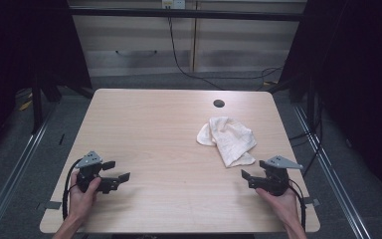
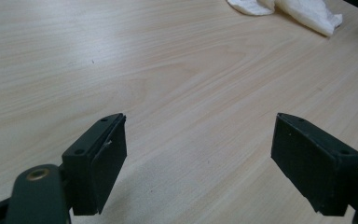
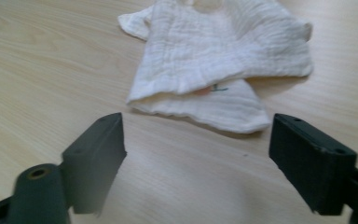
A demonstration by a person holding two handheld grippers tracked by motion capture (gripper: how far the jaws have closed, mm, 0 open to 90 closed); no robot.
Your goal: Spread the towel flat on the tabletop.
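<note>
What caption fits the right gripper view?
Open right gripper faces a crumpled white cloth lying on the wooden table.

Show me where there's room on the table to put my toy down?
Most of the table is bare wood. The biggest free patch runs from the left edge to the white cloth, above the left gripper. There is room too between the two grippers. It gets tight only between the cloth and the right gripper.

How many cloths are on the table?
1. The white cloth lies crumpled on the right half of the table, just ahead of the right gripper. Nothing looks hidden under it.
</note>
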